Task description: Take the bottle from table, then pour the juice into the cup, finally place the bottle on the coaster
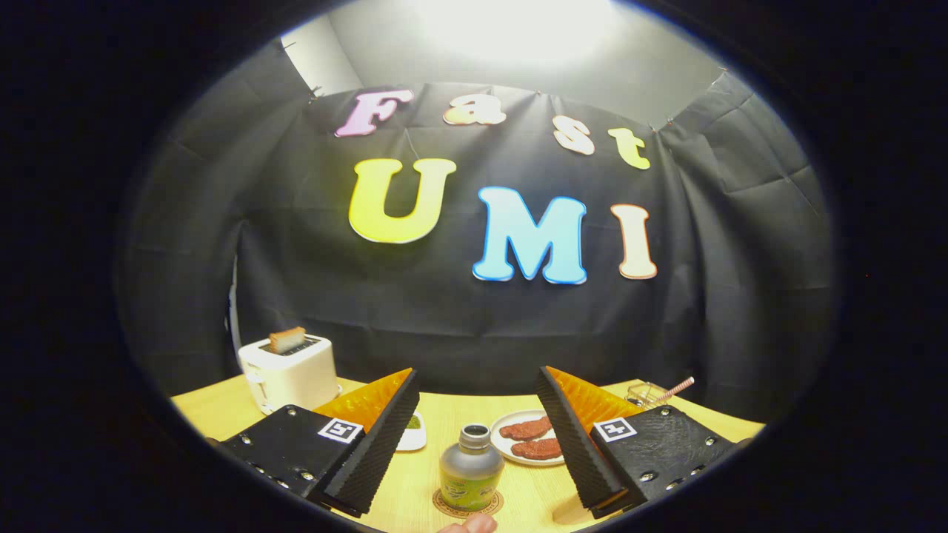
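Jaws wide apart, nothing held: your gripper (478, 437) sits back from the small green bottle with the grey capless neck (470, 468), which stands upright between the two fingers without touching either. The bottle rests on a round brown-rimmed coaster (467, 508) on the pale wooden tabletop (437, 474). Judging from that, you're either at the very start with the bottle not yet taken, or at the end with it already set down; I can't tell which from this alone. Beyond the right finger there's a clear glass cup with a striped straw (650, 393), near the far edge of the tabletop. Something pale and rounded, perhaps a fingertip (474, 524), shows just in front of the coaster. Also there: white plate with two reddish meat pieces (527, 438) just behind the bottle, small white dish with something green (412, 429), white toaster with a slice of toast (289, 374) beyond the left finger. If you're starting: push forward, centre the bottle body, close on it evenly below the neck, keep it upright.
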The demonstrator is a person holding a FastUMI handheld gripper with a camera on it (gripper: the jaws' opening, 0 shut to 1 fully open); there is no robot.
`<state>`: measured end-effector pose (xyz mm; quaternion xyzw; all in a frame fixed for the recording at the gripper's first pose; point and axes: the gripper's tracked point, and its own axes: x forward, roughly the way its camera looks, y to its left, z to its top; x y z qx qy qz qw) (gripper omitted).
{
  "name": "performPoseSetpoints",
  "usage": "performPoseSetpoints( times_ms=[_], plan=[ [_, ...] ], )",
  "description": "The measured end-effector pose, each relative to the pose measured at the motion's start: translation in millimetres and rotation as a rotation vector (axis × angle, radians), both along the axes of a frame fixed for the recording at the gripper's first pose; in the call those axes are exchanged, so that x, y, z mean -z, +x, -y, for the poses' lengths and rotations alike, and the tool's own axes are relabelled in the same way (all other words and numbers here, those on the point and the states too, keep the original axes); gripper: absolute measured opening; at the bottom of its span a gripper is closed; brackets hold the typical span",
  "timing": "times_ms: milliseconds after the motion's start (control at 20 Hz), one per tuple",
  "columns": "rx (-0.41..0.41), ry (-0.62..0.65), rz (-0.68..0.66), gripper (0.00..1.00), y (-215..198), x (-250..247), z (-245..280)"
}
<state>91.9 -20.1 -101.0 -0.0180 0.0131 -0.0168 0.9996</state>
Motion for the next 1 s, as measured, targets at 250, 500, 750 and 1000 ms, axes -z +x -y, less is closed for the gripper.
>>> performPoseSetpoints(
  times_ms=[250, 500, 750, 1000],
  plan=[
    [0.032, -0.024, -0.023, 0.98, -17.3, -54.0, 25.1],
    [0.007, -0.065, -0.034, 0.98, -27.4, -77.7, 26.6],
    [-0.03, -0.035, -0.038, 0.97, -37.5, -75.1, 33.7],
    [-0.049, -0.017, -0.022, 0.96, -52.8, -77.2, 49.4]
  ],
)
